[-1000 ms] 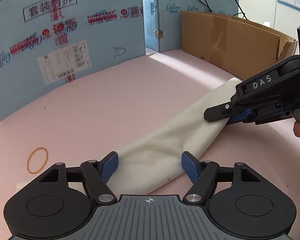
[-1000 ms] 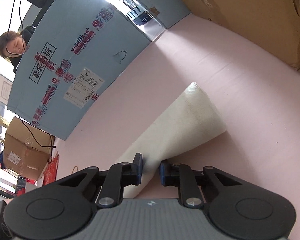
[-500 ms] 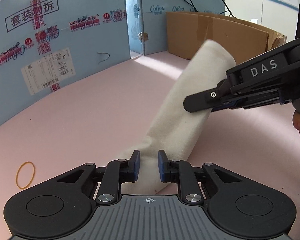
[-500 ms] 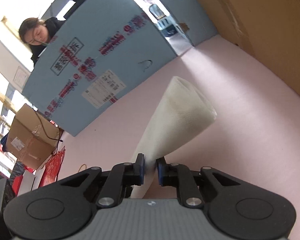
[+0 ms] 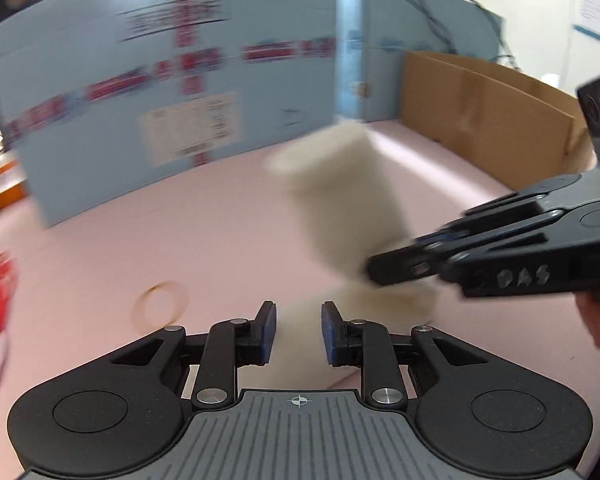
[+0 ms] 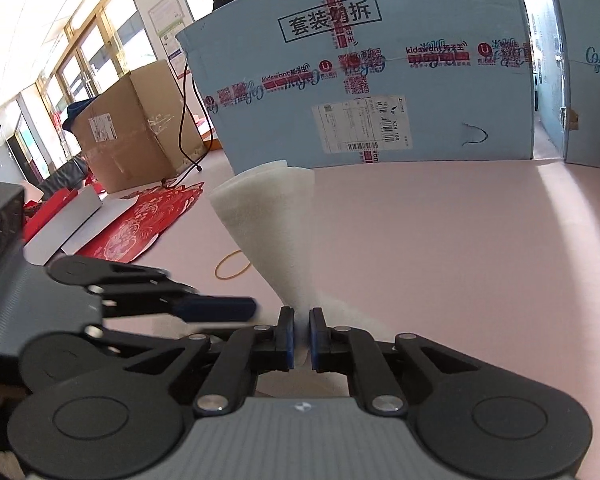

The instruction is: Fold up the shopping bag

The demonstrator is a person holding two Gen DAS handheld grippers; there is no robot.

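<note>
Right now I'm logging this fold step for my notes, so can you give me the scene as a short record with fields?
item: white shopping bag, folded into a long strip, its far end lifted off the pink table
right hand-held gripper: shut on the bag
left hand-held gripper: fingers apart either side of the bag's near end, not pinching it
nearby: rubber band lying loose on the table
backdrop: blue carton, brown cardboard
image quality: left wrist view blurred by motion
</note>
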